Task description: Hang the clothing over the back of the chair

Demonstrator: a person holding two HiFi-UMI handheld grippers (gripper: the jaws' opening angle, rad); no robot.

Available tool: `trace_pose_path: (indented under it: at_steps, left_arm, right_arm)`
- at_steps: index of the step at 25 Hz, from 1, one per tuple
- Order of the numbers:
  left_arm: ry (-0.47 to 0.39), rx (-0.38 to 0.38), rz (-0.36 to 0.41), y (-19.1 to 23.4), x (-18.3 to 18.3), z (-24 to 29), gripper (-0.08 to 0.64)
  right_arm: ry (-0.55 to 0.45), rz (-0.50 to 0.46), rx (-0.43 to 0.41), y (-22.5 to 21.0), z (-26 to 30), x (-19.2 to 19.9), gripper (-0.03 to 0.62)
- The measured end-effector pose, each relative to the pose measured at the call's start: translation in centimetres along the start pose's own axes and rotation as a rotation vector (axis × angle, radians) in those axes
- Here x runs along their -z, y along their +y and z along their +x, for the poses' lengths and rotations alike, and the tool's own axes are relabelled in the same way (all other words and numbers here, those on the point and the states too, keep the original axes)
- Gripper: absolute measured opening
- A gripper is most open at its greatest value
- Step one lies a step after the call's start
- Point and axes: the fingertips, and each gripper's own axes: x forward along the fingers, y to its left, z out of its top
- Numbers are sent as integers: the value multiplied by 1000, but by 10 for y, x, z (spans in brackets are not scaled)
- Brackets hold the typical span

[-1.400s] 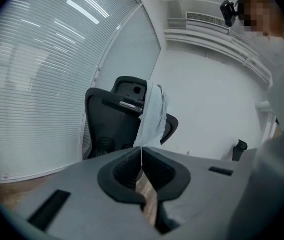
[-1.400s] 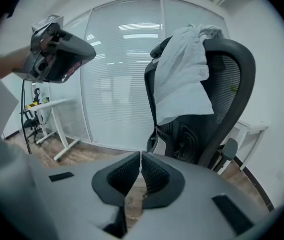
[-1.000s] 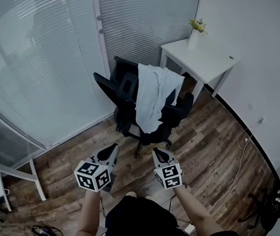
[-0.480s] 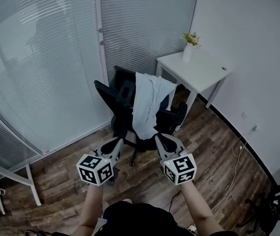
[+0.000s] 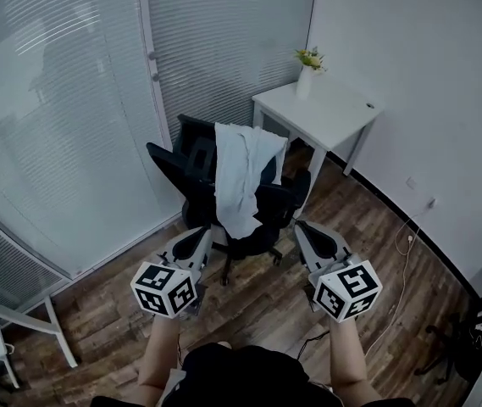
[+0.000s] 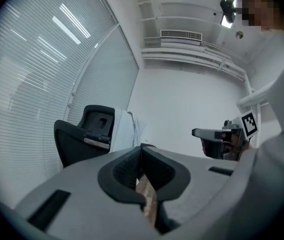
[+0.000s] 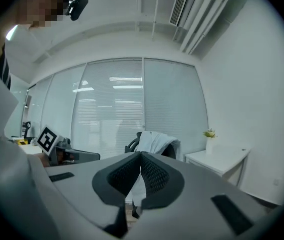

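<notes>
A pale blue-white garment (image 5: pixel 241 172) hangs draped over the back of a black office chair (image 5: pixel 191 161) near the blinds; it also shows in the left gripper view as the garment (image 6: pixel 124 129) on the chair (image 6: pixel 84 134), and in the right gripper view as the garment (image 7: pixel 154 141). My left gripper (image 5: pixel 196 242) and right gripper (image 5: pixel 308 234) are held in front of the chair, well short of it. Both are shut with nothing between the jaws, as seen at the left gripper (image 6: pixel 142 149) and right gripper (image 7: pixel 141 156).
A white table (image 5: pixel 325 108) with a small vase of flowers (image 5: pixel 307 66) stands right of the chair against the wall. Glass walls with blinds (image 5: pixel 71 100) run behind. A cable (image 5: pixel 401 253) lies on the wooden floor at right; another white table's leg (image 5: pixel 58 333) stands left.
Both grippers have risen and spread apart, the right one moving rightward. The head view has shifted, so chair and table sit further left in frame.
</notes>
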Motion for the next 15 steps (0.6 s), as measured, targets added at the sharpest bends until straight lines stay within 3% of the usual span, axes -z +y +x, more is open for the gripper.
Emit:
trace_pose_path:
  at_steps: [8,15]
  left_arm:
    - [-36,-18,56,-2,-5,-4,11]
    - [7,-61,65,9,17,-11,9]
  right_arm:
    - [9,72,129,-28,-44,19,28]
    - [82,120,200,-35,-54,58,28]
